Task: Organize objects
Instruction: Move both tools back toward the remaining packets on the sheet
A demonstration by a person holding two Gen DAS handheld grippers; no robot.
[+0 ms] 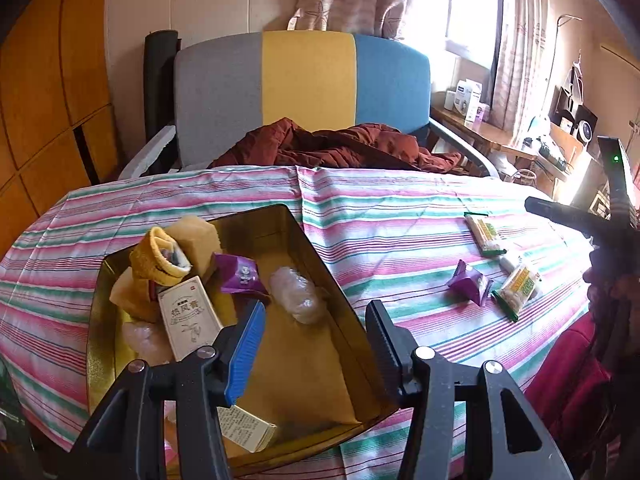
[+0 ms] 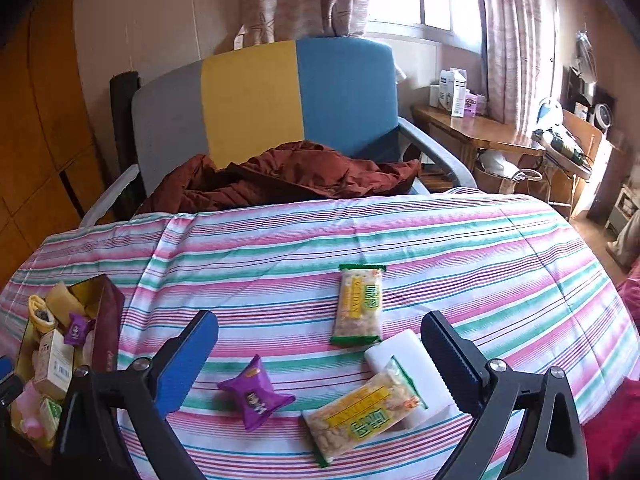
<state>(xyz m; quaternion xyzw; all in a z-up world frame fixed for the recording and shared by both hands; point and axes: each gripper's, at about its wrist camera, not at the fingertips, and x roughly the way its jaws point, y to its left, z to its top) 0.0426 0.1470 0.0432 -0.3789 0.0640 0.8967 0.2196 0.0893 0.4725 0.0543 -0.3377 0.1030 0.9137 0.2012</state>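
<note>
A gold tin box [image 1: 320, 256] sits on the striped tablecloth [image 1: 400, 216] and holds a yellow sock [image 1: 158, 258], a small carton [image 1: 188, 316], a purple packet [image 1: 240, 274] and a clear wrapped piece [image 1: 294, 294]. My left gripper [image 1: 316, 344] hovers open over the box, empty. In the right wrist view, my right gripper [image 2: 320, 360] stands open above a purple snack packet [image 2: 256, 394], two green-and-yellow snack bars [image 2: 358, 306] [image 2: 364, 412] and a white block [image 2: 412, 364]. The box [image 2: 106, 312] shows at the far left there.
A grey, yellow and blue armchair [image 2: 256, 96] with a brown jacket [image 2: 280, 176] stands behind the table. A wooden side table [image 2: 472, 128] with boxes is at the right under the window. A red sleeve [image 1: 568, 376] shows at the right edge.
</note>
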